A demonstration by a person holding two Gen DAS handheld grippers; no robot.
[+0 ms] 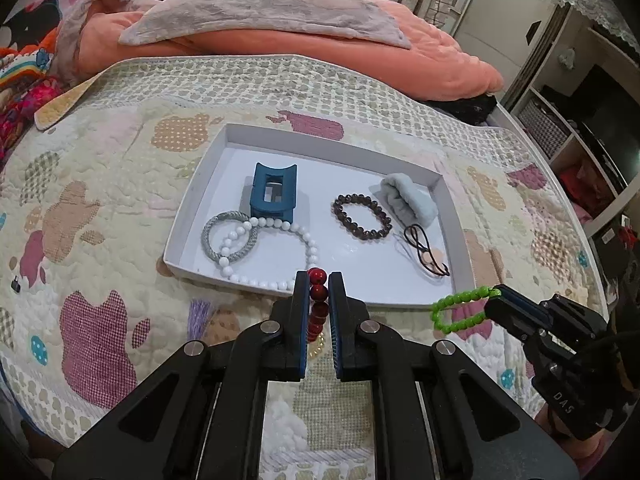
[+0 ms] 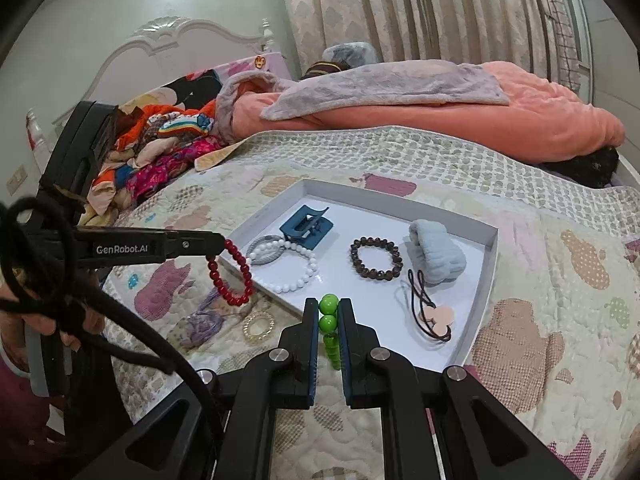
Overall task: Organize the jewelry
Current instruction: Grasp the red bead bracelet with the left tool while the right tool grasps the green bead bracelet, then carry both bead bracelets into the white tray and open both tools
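A shallow white tray (image 1: 460, 236) (image 2: 490, 264) lies on the quilted bed. In it are a blue hair claw (image 1: 272, 194) (image 2: 306, 226), a white bead bracelet (image 1: 308, 246) (image 2: 298, 276) over a grey hair tie (image 1: 212, 228), a brown bead bracelet (image 1: 362, 216) (image 2: 376, 258), a pale blue scrunchie (image 1: 410, 200) (image 2: 438, 254) and a black hair tie with pink discs (image 2: 434, 316). My left gripper (image 1: 318, 280) (image 2: 214, 246) is shut on a red bead bracelet (image 1: 318, 292) (image 2: 232, 276) just above the tray's near edge. My right gripper (image 2: 329, 308) (image 1: 494, 300) is shut on a green bead bracelet (image 2: 329, 320) (image 1: 456, 312), hanging at the tray's near side.
On the quilt in front of the tray lie a gold bead ring (image 2: 259, 326) and a purple tassel (image 2: 204, 324) (image 1: 198, 314). An orange duvet (image 1: 280, 52) is heaped behind, clothes (image 2: 160, 152) at the left, shelves (image 1: 568, 128) at the right. A hand and black cord (image 2: 48, 280) sit lower left.
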